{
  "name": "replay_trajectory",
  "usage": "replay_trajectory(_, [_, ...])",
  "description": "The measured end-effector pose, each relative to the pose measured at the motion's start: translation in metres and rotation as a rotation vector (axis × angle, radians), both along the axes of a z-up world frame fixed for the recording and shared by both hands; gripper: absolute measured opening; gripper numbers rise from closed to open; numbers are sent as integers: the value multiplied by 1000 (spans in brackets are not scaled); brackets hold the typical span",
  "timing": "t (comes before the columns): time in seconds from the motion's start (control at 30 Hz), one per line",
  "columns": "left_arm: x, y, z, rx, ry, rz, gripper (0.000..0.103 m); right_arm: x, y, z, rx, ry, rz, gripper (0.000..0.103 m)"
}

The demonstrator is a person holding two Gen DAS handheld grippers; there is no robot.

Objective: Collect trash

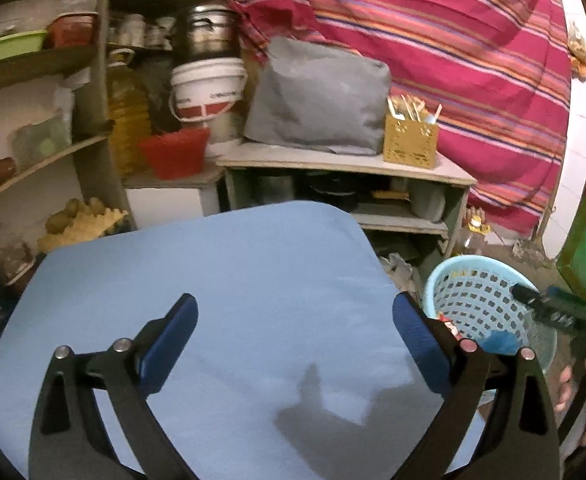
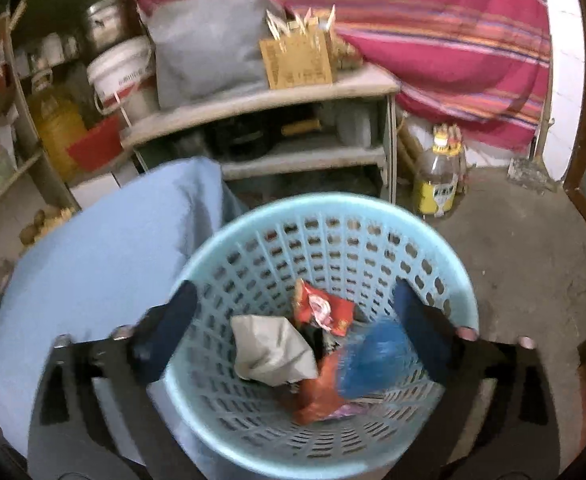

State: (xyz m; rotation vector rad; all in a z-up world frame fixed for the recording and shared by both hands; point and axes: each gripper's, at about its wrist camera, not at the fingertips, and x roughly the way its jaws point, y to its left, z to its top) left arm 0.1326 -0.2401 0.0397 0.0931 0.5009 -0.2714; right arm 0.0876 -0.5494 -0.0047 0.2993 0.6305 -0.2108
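Pale blue latticed basket (image 2: 373, 240) holds a red wrapper (image 2: 325, 308), grey-white paper (image 2: 273, 348) and blue bag (image 2: 377, 356); behind it, a pink striped cloth (image 2: 433, 32).

Pale blue perforated plastic basket (image 2: 333, 236): smooth, slightly glossy. Inside it, a glossy red foil wrapper (image 2: 325, 308), crumpled matt grey paper (image 2: 273, 348) and a shiny blue plastic bag (image 2: 377, 356). Left, light blue cloth table cover (image 1: 213, 280): matt, smooth. Far, matt grey fabric bag (image 1: 317, 100) on a rough wooden shelf (image 1: 333, 162)

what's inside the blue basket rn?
In the blue basket: a red snack wrapper, crumpled grey paper, a blue plastic bag and an orange wrapper. Whatever lies under that pile is covered.
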Motion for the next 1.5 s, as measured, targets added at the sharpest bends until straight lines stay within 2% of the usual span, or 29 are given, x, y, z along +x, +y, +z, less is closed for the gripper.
replay_trajectory(0.17, [-37,47,8,-11,-65,37,99,-30,48,30,-63,-81,57,99])
replay_trajectory(0.27, [-59,74,6,-14,-87,42,99,-49,88,32,-86,-94,100,99])
replay_trajectory(0.33, [-73,88,2,-3,-95,49,99,-60,112,28,-67,-98,126,99])
replay_trajectory(0.43, [-96,119,-10,3,-90,74,99,-79,152,22,-49,-111,196,99])
replay_trajectory(0.53, [-113,143,-19,-3,-65,99,99,-98,185,23,-71,-144,255,99])
replay_trajectory(0.63, [-127,161,-27,-9,-51,115,99,-116,209,21,-125,-173,245,99])
replay_trajectory(0.73, [-141,175,-37,9,-62,155,99,-132,225,13,-153,-204,251,99])
replay_trajectory(0.93, [-155,191,-53,12,-56,203,99,-141,249,2,-210,-185,245,99])
replay_trajectory(1.17, [-160,198,-57,16,-90,222,99,-144,265,-2,-231,-198,225,99])
replay_trajectory(1.5, [-160,199,-58,17,-95,229,99,-151,280,-5,-253,-229,230,99])
